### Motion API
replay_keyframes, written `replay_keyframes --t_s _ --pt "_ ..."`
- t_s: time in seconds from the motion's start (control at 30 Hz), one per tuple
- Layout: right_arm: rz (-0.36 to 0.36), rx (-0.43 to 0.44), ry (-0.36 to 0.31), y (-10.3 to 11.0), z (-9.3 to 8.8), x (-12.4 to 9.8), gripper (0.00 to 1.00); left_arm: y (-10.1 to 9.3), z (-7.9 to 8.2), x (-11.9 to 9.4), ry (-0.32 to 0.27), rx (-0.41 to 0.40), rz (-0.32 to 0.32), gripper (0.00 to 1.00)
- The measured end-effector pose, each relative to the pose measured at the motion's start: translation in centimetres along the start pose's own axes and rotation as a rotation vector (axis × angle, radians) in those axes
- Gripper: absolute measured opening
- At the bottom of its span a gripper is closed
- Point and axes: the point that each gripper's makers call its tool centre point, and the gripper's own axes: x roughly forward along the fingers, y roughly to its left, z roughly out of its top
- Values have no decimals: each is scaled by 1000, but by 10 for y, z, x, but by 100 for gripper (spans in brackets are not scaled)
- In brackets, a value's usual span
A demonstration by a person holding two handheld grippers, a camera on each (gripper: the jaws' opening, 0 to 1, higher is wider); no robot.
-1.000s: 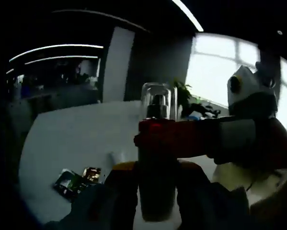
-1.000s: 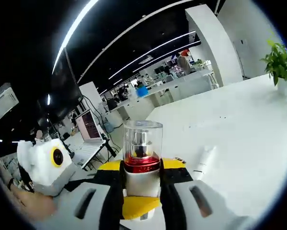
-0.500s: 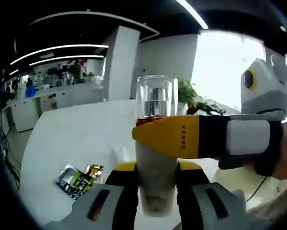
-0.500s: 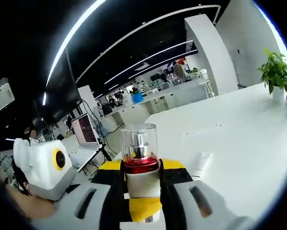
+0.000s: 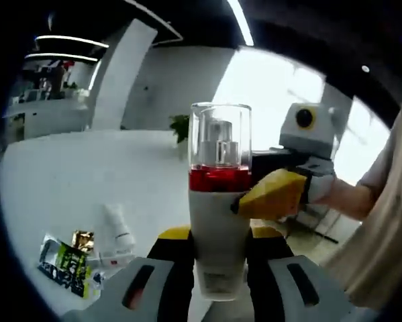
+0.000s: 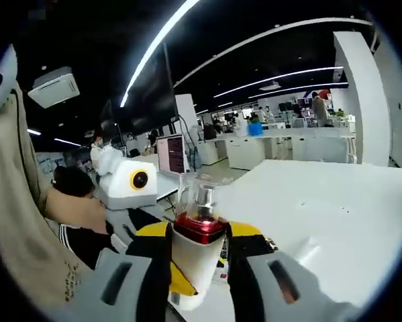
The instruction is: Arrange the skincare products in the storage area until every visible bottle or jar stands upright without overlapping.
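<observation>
A white pump bottle (image 5: 219,228) with a red band and a clear cap stands upright between my left gripper's (image 5: 219,268) jaws, which are shut on its body. From the right, a yellow fingertip (image 5: 271,194) of my right gripper touches the bottle at the red band. In the right gripper view the same bottle (image 6: 195,258) leans slightly left between the right gripper's (image 6: 199,265) jaws, which press it just below the red band. A white tube (image 5: 117,233) and some sachets (image 5: 65,263) lie on the table.
The white table (image 5: 60,174) stretches away behind the bottle, with a potted plant (image 5: 180,127) at its far end. A person's shirt (image 5: 392,221) stands close on the right and a sleeve (image 6: 86,243) on the left. An office with desks lies beyond.
Both views have swung round with the hands. The right gripper's yellow finger, which crossed the front of the bottle, now shows at its right side. The bottle stays held.
</observation>
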Motion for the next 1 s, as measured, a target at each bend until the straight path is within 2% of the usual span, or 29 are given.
replay_keyframes --t_s 0.07,0.13,0.27,0.43,0.6,0.67,0.7,0.83,1.0 --pt "67 36 -7 5 1 -3 31 -10 0 -2 0 -47 -83 26" --pt "121 45 -17 11 3 -7 31 -18 0 -4 5 -49 -146 26" --pt "203 68 -19 21 5 -13 30 -30 3 -9 -1 -10 -225 26" --pt "318 128 -44 42 15 -13 29 -54 10 -18 -12 -16 -377 26" --pt "323 115 -45 48 22 -11 29 -59 15 -23 -29 -16 -438 26" --pt "271 98 -2 45 21 -9 28 -57 15 -23 -31 -17 -450 26" --pt "237 65 5 44 23 -7 28 -56 18 -24 -50 -8 -463 26" --pt "126 -61 -6 40 34 -5 27 -49 31 -25 -103 64 -451 27" --pt "-1 -52 -55 26 42 -4 27 -38 46 -20 -128 105 -372 30"
